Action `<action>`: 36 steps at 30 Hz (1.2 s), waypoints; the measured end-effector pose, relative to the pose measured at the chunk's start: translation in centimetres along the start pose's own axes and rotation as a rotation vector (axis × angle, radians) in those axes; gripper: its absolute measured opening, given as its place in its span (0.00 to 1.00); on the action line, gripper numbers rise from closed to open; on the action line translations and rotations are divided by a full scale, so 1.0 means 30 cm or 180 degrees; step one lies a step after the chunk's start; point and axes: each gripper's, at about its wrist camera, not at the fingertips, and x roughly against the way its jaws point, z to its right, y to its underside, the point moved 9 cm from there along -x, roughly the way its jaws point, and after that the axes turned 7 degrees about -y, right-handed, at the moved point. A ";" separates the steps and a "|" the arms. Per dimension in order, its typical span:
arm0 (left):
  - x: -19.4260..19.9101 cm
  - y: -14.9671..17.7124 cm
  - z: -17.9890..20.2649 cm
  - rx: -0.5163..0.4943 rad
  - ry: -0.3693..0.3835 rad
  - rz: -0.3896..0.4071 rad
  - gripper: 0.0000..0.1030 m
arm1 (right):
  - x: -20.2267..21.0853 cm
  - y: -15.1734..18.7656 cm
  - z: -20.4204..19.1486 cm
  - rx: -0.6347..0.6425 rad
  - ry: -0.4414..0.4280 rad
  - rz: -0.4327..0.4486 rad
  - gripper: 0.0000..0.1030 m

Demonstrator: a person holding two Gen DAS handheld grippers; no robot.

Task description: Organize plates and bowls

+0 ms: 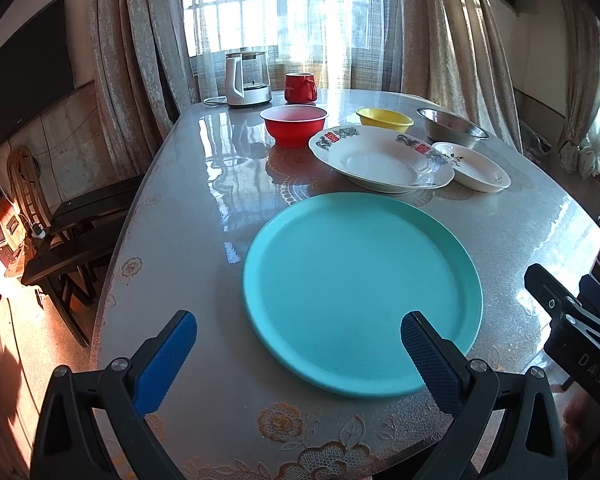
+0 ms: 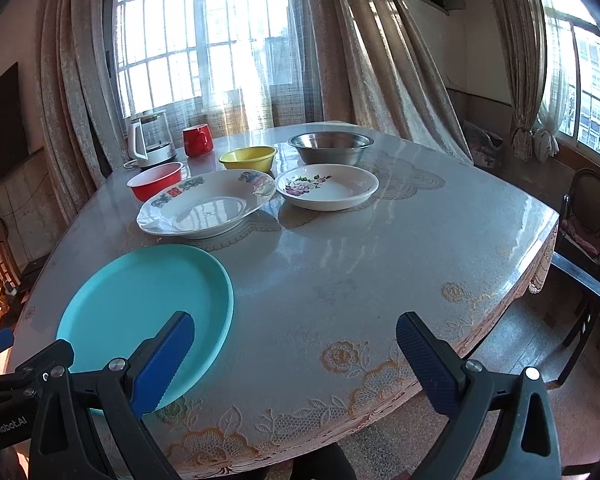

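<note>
A large teal plate [image 1: 360, 292] [image 2: 140, 312] lies near the table's front edge. Behind it sit a big white patterned plate [image 1: 380, 158] [image 2: 208, 204], a small white floral dish [image 1: 472, 166] [image 2: 327, 186], a red bowl [image 1: 294, 124] [image 2: 155, 180], a yellow bowl [image 1: 384, 117] [image 2: 248, 158] and a steel bowl [image 1: 450, 127] [image 2: 328, 146]. My left gripper [image 1: 298, 334] is open and empty above the teal plate's near rim. My right gripper [image 2: 294, 338] is open and empty over the table front, right of the teal plate.
A glass kettle [image 1: 247, 78] [image 2: 150, 140] and a red mug [image 1: 300, 87] [image 2: 198, 140] stand at the table's far edge by the curtains. Dark chairs stand at the left [image 1: 72, 232] and at the right [image 2: 588, 248]. The table [image 2: 380, 264] has a lace-patterned cover.
</note>
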 end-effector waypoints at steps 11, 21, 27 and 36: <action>-0.077 0.005 -0.091 0.0528 0.0515 -0.0393 1.00 | -0.019 -0.010 -0.065 0.0217 -0.0458 0.0007 1.00; -0.112 -0.030 -0.169 0.0841 0.0503 -0.0415 0.99 | -0.124 0.017 -0.063 0.0177 -0.0841 -0.0373 0.74; -0.170 -0.050 -0.164 0.0761 0.0540 -0.0446 0.93 | -0.202 0.033 -0.092 0.0041 -0.1113 -0.0598 0.55; -0.224 -0.040 -0.120 0.0579 0.0634 -0.0445 0.67 | -0.246 0.040 -0.122 0.0094 -0.1134 -0.0622 0.28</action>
